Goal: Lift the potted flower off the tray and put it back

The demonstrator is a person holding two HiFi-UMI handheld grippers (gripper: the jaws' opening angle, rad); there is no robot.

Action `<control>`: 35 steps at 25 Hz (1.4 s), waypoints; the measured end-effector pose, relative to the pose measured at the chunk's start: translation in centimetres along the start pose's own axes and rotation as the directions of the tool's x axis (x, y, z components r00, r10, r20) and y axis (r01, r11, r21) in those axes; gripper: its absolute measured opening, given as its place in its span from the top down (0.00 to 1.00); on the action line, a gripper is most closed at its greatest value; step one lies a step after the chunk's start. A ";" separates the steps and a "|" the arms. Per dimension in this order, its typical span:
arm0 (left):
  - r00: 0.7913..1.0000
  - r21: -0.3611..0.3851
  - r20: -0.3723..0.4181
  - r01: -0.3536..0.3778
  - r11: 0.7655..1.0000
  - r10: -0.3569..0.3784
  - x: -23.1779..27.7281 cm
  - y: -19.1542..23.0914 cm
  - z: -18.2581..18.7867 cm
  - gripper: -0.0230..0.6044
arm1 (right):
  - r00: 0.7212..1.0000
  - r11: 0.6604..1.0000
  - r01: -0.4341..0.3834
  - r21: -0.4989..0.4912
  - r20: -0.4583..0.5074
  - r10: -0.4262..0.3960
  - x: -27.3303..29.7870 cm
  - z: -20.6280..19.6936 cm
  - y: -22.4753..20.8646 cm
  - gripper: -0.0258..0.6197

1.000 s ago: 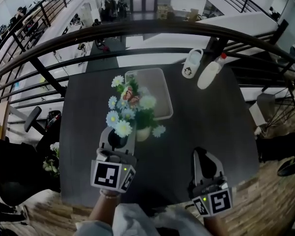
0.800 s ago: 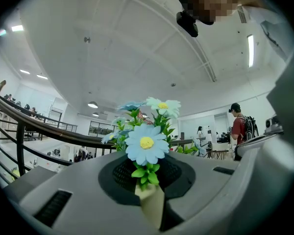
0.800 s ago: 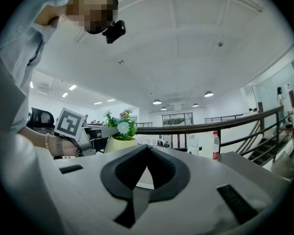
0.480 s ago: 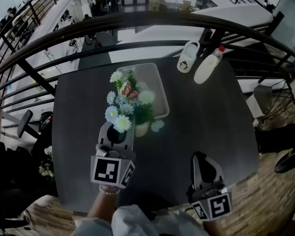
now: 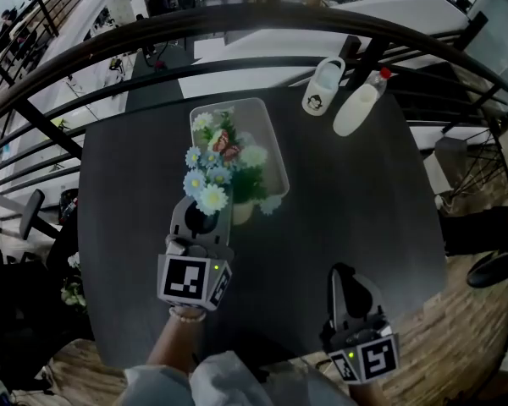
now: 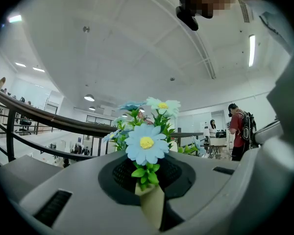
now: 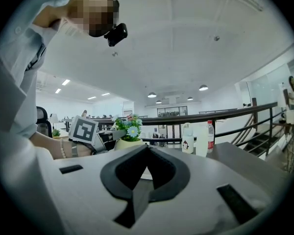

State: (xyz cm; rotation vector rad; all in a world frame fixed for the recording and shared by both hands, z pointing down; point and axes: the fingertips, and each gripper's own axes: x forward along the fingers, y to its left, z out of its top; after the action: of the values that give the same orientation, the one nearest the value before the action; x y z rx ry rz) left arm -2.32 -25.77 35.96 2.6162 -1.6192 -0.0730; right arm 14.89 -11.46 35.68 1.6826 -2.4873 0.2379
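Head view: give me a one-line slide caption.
Left gripper grips the potted flower by the near edge of the tray; right gripper shut, empty.

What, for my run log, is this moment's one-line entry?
left gripper: shut on potted flower; right gripper: shut, empty; place: at near edge of tray

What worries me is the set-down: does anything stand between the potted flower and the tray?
Nothing visible does. The left gripper grips the potted flower at the near end of the tray, whose visible floor beyond is bare.
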 end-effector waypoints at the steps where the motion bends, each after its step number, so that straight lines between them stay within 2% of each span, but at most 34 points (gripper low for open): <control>1: 1.000 -0.004 -0.004 0.000 1.000 0.000 0.2 0.1 -0.3 0.88 | 1.000 1.000 0.001 -0.001 -0.008 -0.001 0.0 -0.2 0.0 0.96; 10: 0.999 0.003 -0.033 0.004 1.000 -0.004 2.3 1.3 -3.6 0.88 | 0.999 0.999 0.021 0.025 -0.043 -0.019 0.8 -2.2 -0.2 0.96; 21: 0.995 -0.033 -0.104 0.000 0.999 -0.003 4.1 2.3 -8.2 0.88 | 0.995 0.998 0.043 0.045 -0.091 -0.038 1.0 -4.3 -0.6 0.96; 35: 0.993 -0.019 -0.113 -0.029 0.999 0.027 6.5 3.5 -10.6 0.88 | 0.991 0.997 0.051 0.056 -0.129 -0.044 1.2 -6.0 -1.0 0.96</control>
State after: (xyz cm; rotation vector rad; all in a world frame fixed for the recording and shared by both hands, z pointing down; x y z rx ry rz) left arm -1.76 -32.83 46.73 2.5320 -1.6086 0.0583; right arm 15.48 -11.69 41.88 1.6895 -2.3670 0.4049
